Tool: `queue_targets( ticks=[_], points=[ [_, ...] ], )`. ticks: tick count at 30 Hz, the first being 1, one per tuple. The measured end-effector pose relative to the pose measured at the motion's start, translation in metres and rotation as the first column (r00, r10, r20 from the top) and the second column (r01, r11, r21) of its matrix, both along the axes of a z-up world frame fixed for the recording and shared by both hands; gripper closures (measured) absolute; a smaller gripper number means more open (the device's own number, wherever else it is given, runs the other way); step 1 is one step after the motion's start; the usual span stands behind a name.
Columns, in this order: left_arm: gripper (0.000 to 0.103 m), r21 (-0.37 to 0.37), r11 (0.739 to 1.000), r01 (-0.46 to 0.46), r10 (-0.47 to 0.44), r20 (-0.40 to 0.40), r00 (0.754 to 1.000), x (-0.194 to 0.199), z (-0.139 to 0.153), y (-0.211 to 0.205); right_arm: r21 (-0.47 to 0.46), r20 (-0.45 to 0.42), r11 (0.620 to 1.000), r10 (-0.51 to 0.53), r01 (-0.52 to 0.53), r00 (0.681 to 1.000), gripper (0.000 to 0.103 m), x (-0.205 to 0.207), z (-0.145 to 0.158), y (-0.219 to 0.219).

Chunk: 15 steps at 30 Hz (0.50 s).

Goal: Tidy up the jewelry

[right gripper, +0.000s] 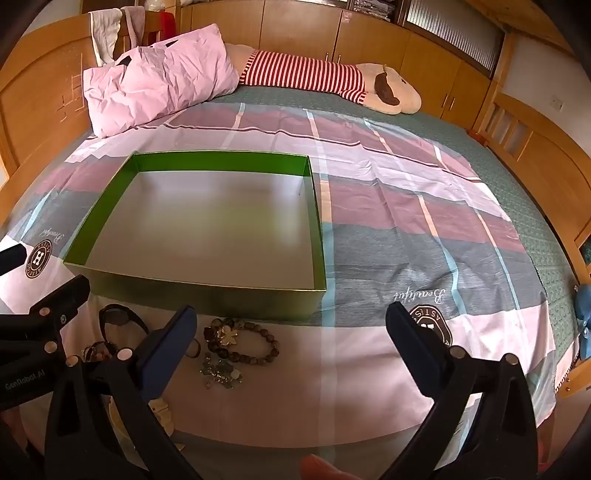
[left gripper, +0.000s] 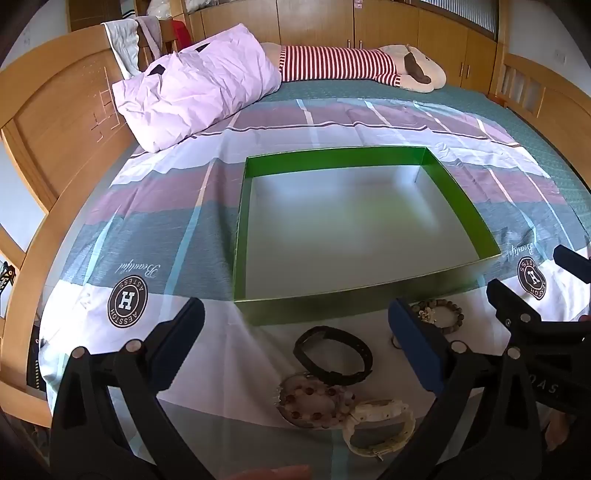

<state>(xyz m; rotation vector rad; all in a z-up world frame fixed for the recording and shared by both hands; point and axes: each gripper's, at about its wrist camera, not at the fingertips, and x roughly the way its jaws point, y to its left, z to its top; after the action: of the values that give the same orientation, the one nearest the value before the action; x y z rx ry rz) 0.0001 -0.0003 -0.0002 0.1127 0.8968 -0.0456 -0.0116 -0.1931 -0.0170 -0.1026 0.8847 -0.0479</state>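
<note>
Jewelry lies in a loose cluster on the near edge of the bed, just in front of the green box: a cream-coloured chunky link bracelet (left gripper: 378, 424) nearest, touching a round bracelet of reddish and pale beads (left gripper: 314, 400), then a black strap-like band (left gripper: 334, 356), and off to the right a dark brown beaded bracelet with a flower charm (right gripper: 240, 341) beside a small heap of greenish stones (right gripper: 221, 373). Above these hangs the left gripper (left gripper: 295, 347), its blue-padded jaws spread wide and holding nothing; the right gripper (right gripper: 291, 343) is likewise fully spread and empty over the sheet. Beyond sits the shallow green cardboard box with a grey floor (left gripper: 465, 206), on a patchwork bedsheet of pink, grey and white (right gripper: 424, 229). Farther back rest a crumpled lilac pillow (left gripper: 199, 85) and a plush toy in red-and-white stripes (left gripper: 340, 62), before wooden cabinets (right gripper: 295, 26).
</note>
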Motion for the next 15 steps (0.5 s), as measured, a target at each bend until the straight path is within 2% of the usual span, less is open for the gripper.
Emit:
queue_targets(
  ticks=[15],
  points=[
    [0.002,0.002,1.0,0.0,0.0,-0.001,1.0,0.0,-0.0002,0.0001,0.005,-0.003,1.0,0.001,-0.001,1.0,0.001,-0.0005,-0.002,0.0007]
  ],
)
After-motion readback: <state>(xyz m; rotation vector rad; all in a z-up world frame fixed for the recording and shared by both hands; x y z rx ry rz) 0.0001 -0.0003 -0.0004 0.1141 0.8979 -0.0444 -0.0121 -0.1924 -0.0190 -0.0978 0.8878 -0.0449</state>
